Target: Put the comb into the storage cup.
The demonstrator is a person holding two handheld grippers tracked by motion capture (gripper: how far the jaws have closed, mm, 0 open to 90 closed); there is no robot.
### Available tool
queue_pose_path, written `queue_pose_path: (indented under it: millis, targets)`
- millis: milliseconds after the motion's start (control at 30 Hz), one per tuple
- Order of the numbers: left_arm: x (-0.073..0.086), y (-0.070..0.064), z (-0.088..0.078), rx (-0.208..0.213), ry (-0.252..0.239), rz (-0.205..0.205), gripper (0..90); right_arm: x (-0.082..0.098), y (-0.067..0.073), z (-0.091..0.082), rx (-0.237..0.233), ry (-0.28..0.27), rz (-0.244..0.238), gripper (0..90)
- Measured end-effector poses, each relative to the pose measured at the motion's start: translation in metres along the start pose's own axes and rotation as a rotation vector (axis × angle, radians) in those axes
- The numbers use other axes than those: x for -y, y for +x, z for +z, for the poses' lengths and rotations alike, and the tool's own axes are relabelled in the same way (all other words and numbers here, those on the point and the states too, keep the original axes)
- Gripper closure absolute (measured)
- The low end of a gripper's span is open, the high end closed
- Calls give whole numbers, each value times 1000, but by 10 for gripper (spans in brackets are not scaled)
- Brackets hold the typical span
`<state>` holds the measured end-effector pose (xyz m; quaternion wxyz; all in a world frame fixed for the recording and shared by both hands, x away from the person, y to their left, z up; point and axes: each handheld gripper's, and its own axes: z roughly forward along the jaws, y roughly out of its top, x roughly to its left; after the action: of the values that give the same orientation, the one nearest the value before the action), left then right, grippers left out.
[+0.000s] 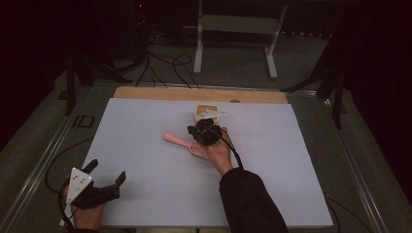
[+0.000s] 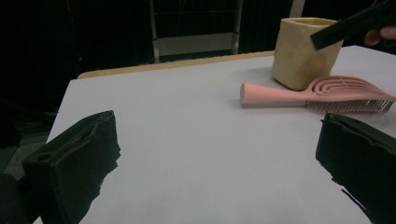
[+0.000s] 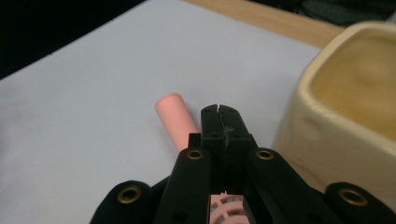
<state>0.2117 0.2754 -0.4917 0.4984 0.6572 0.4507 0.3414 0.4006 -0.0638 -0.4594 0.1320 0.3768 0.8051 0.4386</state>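
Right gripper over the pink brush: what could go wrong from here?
1. The right gripper has its jaws shut with nothing between the tips, above the pink hairbrush; it may need to reopen before any grasp.
2. The cream cup stands close beside it, and a sideways move could knock it.

- A pale sheet (image 1: 145,145) covers the table (image 1: 204,93), whose wooden far edge shows beyond it.
- A pink hairbrush (image 1: 180,141) lies flat near the middle of the sheet, handle pointing left.
- A cream cup (image 1: 204,111) stands just behind the brush head.
- The right hand-held gripper (image 1: 203,132) sits over the brush head, close in front of the cup; whether it touches the brush cannot be told.
- The left hand-held gripper (image 1: 108,173) rests near the front left corner, jaws spread wide with nothing between them, well apart from the brush.
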Motion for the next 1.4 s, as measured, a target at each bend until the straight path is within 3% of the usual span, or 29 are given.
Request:
queue_pose_path:
  millis: [167, 233, 300, 533, 800, 1067, 1400]
  targets:
    - [0, 0, 0, 2, -2, -2, 1, -1, 5, 22, 26, 71, 16, 900]
    - [0, 0, 0, 2, -2, -2, 1, -1, 5, 22, 26, 71, 16, 900]
    - [0, 1, 0, 4, -4, -4, 1, -1, 8, 37, 40, 112, 27, 900]
    - [0, 2, -1, 4, -10, -10, 1, 9, 11, 56, 88, 204, 24, 900]
    - [0, 1, -1, 5, -8, -7, 1, 15, 14, 57, 116, 296, -9, 900]
    - [0, 2, -1, 3, -7, -11, 1, 22, 21, 53, 125, 351, -42, 900]
    - [1, 2, -1, 1, -2, -10, 2, 40, 16, 33, 82, 347, -64, 900]
